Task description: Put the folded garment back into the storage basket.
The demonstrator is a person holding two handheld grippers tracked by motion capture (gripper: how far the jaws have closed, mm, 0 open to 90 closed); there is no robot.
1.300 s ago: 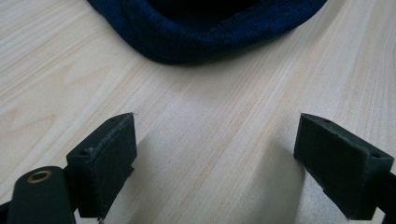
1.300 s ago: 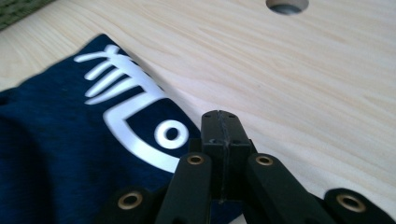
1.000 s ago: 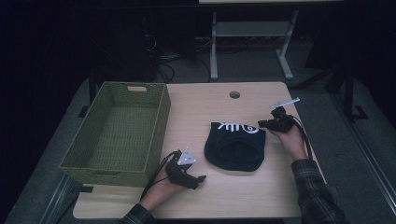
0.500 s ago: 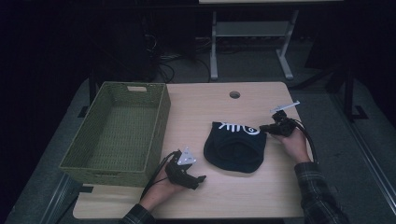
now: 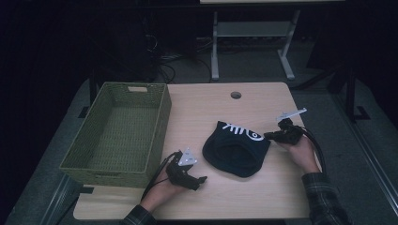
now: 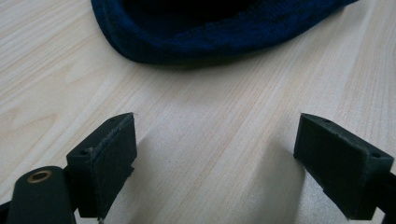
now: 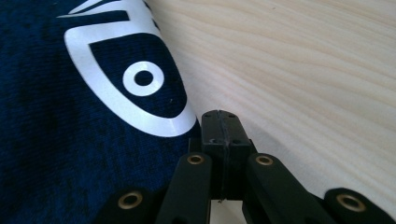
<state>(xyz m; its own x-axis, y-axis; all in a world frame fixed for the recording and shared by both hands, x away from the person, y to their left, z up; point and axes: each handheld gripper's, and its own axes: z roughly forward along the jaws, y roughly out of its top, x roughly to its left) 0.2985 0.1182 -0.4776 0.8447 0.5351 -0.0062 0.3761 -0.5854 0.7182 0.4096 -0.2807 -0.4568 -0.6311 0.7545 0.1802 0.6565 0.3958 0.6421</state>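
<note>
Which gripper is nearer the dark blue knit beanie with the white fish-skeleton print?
Right. The right gripper touches the dark blue knit beanie's edge; the left gripper sits apart, open.

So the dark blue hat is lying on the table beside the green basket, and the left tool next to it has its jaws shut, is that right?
Not quite. The left tool has its jaws wide open, with bare table between them, as the left gripper view shows. The rest holds: the dark blue hat lies on the table beside the green basket.
</note>
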